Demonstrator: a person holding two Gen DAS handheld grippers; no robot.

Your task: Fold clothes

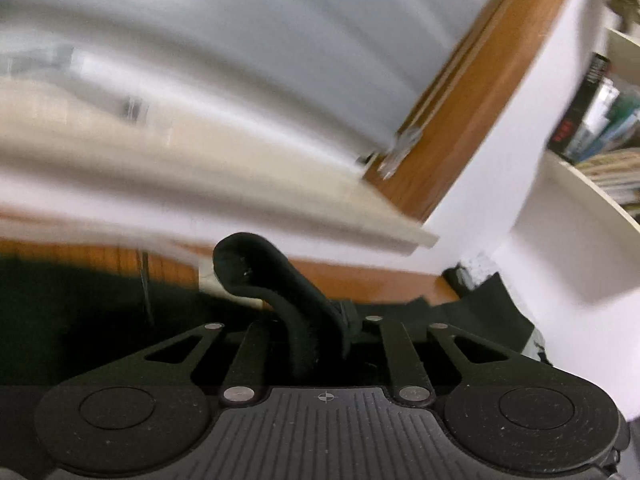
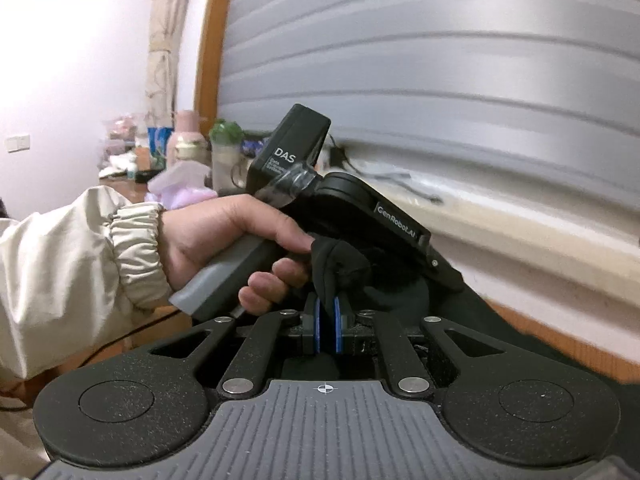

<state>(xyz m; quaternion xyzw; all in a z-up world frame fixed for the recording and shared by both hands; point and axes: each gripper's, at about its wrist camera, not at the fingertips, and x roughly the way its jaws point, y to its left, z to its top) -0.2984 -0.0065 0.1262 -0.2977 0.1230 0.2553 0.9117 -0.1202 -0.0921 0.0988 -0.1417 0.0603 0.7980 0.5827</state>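
Fabric of the black garment (image 1: 280, 280) is pinched in both closed claws, left claw (image 1: 320, 332) and right claw (image 2: 328, 320).

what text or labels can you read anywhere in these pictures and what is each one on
"DAS": white letters on the black box-shaped top of the other handheld gripper, right wrist view.
Smaller lines under "DAS": too small to read.
"GenRobot.AI": white letters on that gripper's black body.
Red marks on a black book spine on the white shelf, left wrist view: too blurred to read.
Other book spines: unreadable.
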